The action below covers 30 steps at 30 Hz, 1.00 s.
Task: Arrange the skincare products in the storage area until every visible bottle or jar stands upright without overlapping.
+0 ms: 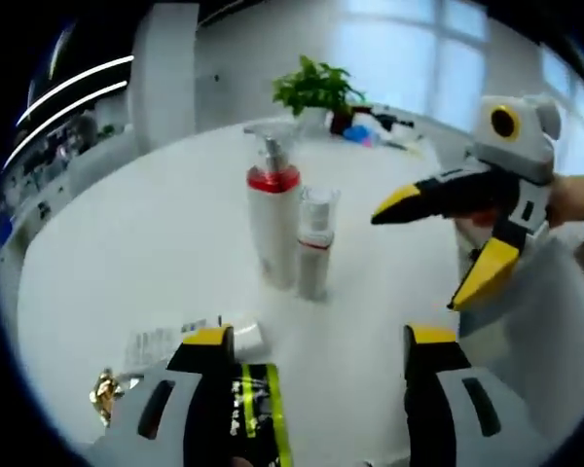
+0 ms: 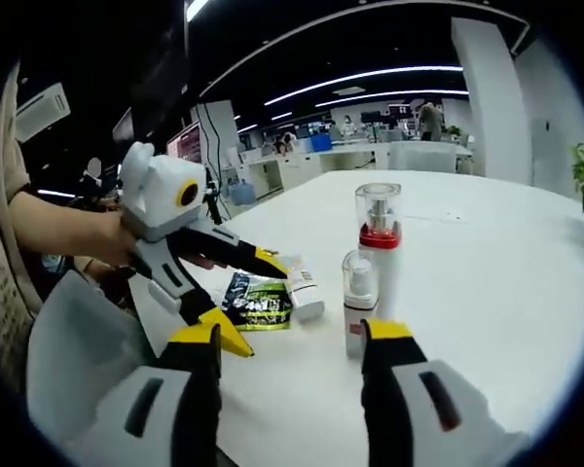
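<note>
Pump bottle (image 1: pixel 273 219) and small bottle (image 1: pixel 314 248), upright, touching, 12 o'clock of my wide, empty left tongs (image 1: pixel 316 341): light, slick plastic, top-heavy; grip mid-body. Right tongs (image 2: pixel 292 336) wide, empty

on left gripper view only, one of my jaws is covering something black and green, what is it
observer: A sachet lying flat on the table. The right gripper view shows the whole of it.
operator: where's my gripper relative to it
observer: The left gripper is open, with its tips close over the sachet's near edge.
operator: anything next to the sachet
observer: A white box lies along the side of it that faces the bottles.
operator: what is the right gripper lined up on
observer: The right gripper is open. The small bottle stands upright just past one jaw tip, with the tall bottle right behind it.
</note>
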{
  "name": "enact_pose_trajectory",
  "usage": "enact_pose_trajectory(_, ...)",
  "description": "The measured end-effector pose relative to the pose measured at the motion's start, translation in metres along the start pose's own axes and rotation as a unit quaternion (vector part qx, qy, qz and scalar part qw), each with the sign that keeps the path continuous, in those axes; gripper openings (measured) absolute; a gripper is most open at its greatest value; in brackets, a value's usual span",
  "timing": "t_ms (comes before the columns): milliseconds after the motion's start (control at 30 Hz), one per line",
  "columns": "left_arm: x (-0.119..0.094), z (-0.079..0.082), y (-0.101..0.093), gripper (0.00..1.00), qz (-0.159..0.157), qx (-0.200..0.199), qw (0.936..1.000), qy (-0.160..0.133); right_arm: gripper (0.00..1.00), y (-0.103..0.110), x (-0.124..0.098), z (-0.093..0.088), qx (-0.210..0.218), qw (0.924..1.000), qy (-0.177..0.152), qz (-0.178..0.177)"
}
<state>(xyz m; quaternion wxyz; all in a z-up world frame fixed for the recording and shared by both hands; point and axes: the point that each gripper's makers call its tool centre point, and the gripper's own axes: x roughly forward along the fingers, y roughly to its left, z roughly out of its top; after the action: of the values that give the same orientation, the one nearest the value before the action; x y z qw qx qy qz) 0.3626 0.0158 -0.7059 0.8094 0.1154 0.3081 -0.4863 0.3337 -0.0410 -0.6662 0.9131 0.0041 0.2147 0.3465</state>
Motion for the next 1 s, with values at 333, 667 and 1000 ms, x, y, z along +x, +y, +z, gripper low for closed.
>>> enact_pose_trajectory(333,-0.038,-0.006,-0.014,0.77,0.021,-0.042,0.9987,-0.021,0.67,0.017,-0.017,0.01,0.014,0.9996,-0.024,-0.001)
enact_pose_trajectory(667,-0.069,-0.011,-0.022,0.77,0.037,-0.068,0.9962,-0.039,0.71,0.029,-0.029,0.009,0.018,0.9994,-0.028,-0.001)
enact_pose_trajectory(1000,-0.103,-0.016,-0.023,0.83,0.072,-0.102,0.99,-0.066,0.77,0.043,-0.034,0.012,0.025,0.999,-0.035,0.013)
